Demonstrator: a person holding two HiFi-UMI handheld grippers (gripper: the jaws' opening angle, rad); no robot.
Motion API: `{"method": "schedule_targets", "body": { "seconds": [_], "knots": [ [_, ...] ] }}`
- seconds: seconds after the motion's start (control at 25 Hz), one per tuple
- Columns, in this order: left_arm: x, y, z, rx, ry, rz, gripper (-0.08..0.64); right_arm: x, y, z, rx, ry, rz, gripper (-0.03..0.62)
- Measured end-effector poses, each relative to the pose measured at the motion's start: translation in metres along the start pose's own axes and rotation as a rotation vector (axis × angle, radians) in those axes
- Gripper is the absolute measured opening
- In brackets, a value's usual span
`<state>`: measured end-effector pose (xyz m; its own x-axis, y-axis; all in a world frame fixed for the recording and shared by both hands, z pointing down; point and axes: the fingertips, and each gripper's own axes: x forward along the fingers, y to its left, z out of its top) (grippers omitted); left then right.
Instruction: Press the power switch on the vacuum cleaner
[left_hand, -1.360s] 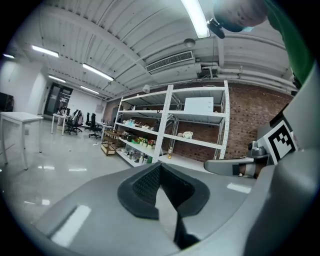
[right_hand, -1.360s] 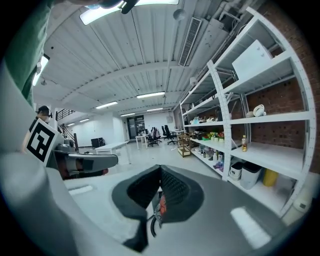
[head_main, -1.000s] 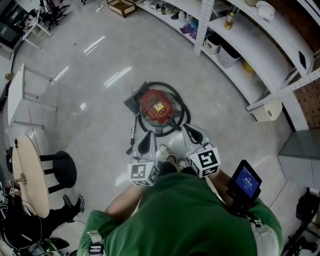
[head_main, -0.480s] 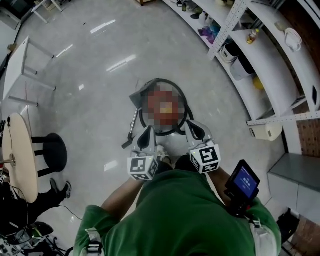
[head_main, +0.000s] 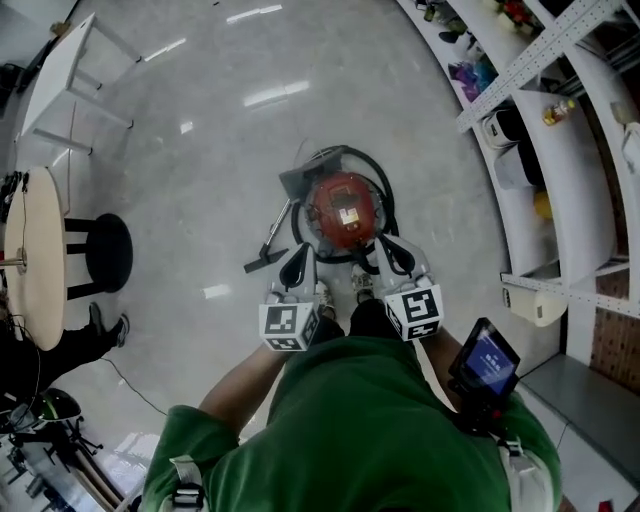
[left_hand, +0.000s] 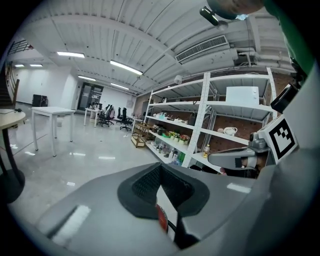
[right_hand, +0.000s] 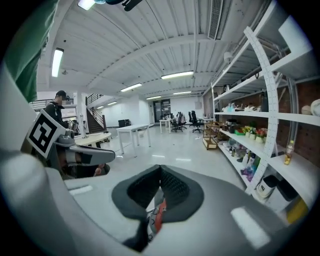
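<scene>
The red round vacuum cleaner (head_main: 343, 211) stands on the floor just ahead of the person's feet, ringed by its black hose (head_main: 386, 205). Its grey floor nozzle (head_main: 300, 181) lies at its far left. My left gripper (head_main: 299, 259) hangs shut over the vacuum's near left edge, and my right gripper (head_main: 391, 252) hangs shut over its near right edge. Each holds nothing. In the left gripper view only a red sliver of the vacuum (left_hand: 161, 220) shows below the closed jaws of the left gripper (left_hand: 160, 168). The right gripper view shows a similar sliver of the vacuum (right_hand: 159, 215) under the right gripper (right_hand: 160, 169).
White shelving (head_main: 560, 150) with bottles and bins curves along the right. A round table (head_main: 30, 255) and a black stool (head_main: 96, 254) stand at the left, with a white table (head_main: 60, 75) beyond. The vacuum's wand (head_main: 270, 243) lies on the floor left of the left gripper. A handheld screen (head_main: 486, 361) sits by the right arm.
The vacuum now lies closer to both grippers, whose tips reach its near edge. The shelves and the stool have shifted in view as the person's head turned. Both grippers stay shut.
</scene>
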<state>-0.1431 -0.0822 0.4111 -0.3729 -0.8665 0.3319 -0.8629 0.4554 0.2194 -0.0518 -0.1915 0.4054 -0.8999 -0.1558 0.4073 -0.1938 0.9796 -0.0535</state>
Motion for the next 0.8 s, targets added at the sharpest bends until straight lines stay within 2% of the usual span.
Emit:
{"method": "schedule_targets", "body": {
  "seconds": [0.28, 0.52, 0.8],
  "knots": [
    [0.039, 0.001, -0.020, -0.012, 0.031, 0.094, 0.008, 0.038, -0.033, -0.022, -0.005, 0.052, 0.103, 0.003],
    [0.062, 0.009, -0.047, -0.050, 0.102, 0.171, 0.008, 0.069, -0.049, -0.057, -0.005, 0.128, 0.165, 0.003],
    [0.086, 0.015, -0.086, -0.055, 0.152, 0.210, 0.008, 0.104, -0.064, -0.097, -0.022, 0.191, 0.220, 0.003]
  ]
}}
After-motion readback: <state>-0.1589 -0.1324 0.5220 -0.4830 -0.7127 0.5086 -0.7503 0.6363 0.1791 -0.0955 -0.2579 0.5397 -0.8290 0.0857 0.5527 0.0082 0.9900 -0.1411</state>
